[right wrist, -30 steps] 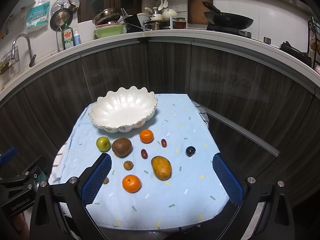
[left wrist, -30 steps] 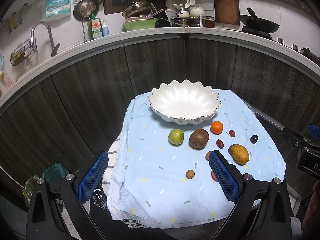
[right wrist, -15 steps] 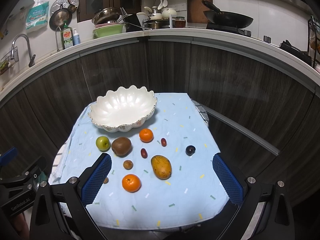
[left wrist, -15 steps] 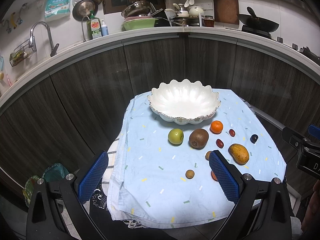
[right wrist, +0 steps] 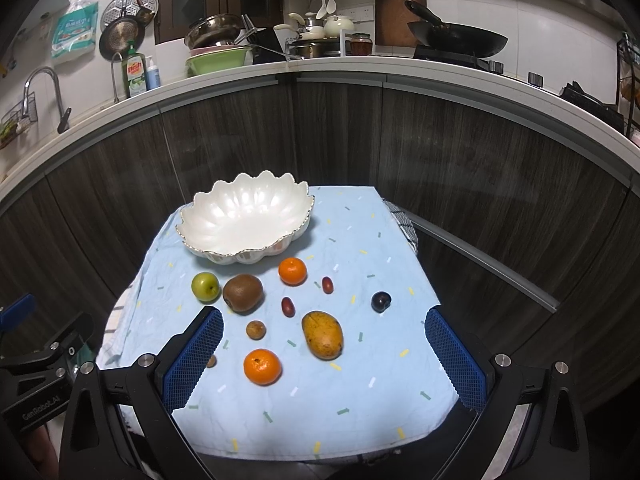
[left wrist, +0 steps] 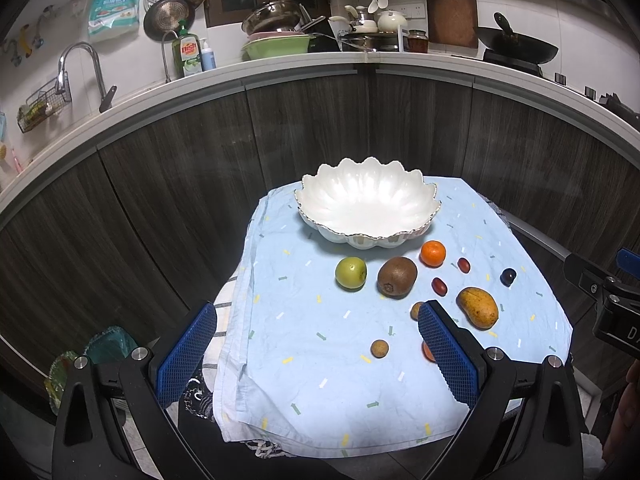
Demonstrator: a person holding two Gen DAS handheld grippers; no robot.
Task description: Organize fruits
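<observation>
right wrist view: right gripper (right wrist: 322, 354) gapes wide, empty, above the mango (right wrist: 322, 335); bowl (right wrist: 208, 250) waits at 11 o'clock for fruit. left gripper (left wrist: 316, 354) likewise wide, unloaded.

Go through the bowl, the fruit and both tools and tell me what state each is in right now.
White bowl: upright, empty.
Green apple: on the cloth, outside the bowl.
Kiwi: on the cloth.
Mango: lying on the cloth.
Near orange: on the cloth, untouched.
Far orange: on the cloth near the bowl.
Left tool: open, empty.
Right tool: open, empty.
</observation>
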